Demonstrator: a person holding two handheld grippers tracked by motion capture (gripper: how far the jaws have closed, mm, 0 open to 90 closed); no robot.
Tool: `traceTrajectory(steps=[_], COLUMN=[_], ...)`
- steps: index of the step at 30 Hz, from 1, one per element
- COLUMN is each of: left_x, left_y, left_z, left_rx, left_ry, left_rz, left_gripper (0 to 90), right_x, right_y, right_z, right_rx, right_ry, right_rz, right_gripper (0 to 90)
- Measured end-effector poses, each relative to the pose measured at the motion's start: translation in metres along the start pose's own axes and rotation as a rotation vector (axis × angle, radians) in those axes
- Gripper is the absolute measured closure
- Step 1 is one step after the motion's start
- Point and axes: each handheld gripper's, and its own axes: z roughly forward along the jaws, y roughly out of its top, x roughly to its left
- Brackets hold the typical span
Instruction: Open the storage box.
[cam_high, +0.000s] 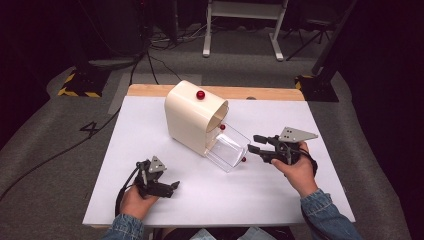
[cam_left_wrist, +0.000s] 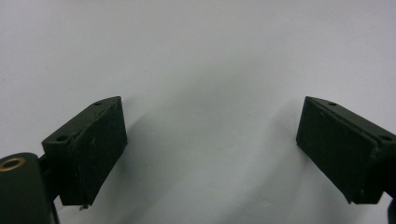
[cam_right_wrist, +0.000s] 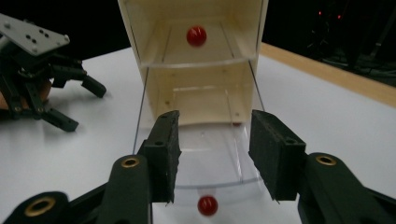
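Note:
A cream cabinet (cam_high: 187, 117) stands mid-table with a red knob (cam_high: 200, 94) on its top side. Its clear lower drawer (cam_high: 227, 147) is pulled out toward my right gripper (cam_high: 252, 143). In the right gripper view the open jaws flank the clear drawer (cam_right_wrist: 205, 154), and the drawer's red knob (cam_right_wrist: 207, 205) sits low between them, untouched. Above it a shut drawer shows its own red knob (cam_right_wrist: 196, 36). My left gripper (cam_high: 175, 187) rests open near the table's front left, with bare white surface between its fingers (cam_left_wrist: 98, 144).
The white table (cam_high: 150, 130) has a wooden strip (cam_high: 265, 93) along its far edge. Grey carpet, cables and a white stand (cam_high: 245, 25) lie beyond. The left gripper (cam_right_wrist: 86, 108) also appears at the left of the right gripper view.

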Motion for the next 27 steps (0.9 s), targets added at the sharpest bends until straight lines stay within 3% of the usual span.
traceTrajectory(steps=[8, 12, 20, 27], left_x=[-0.001, -0.001, -0.001, -0.002], left_y=[-0.001, -0.001, -0.001, -0.002], left_z=[0.000, 0.000, 0.000, 0.000], left_rx=[-0.007, -0.008, -0.008, -0.012], left_ry=[0.006, 0.005, 0.012, 0.017], left_rz=[0.004, 0.003, 0.007, 0.007], left_gripper=[9.0, 9.0, 9.1, 9.3], right_x=[0.009, 0.009, 0.002, 0.000], right_y=[0.031, 0.039, 0.037, 0.032], right_z=[0.020, 0.042, 0.071, 0.082], right_rx=[-0.027, -0.032, -0.061, -0.061], right_ry=[0.029, 0.046, 0.052, 0.044], right_rz=[-0.053, -0.062, -0.039, -0.038], right_gripper=[51.7, 53.1, 57.1, 61.7])
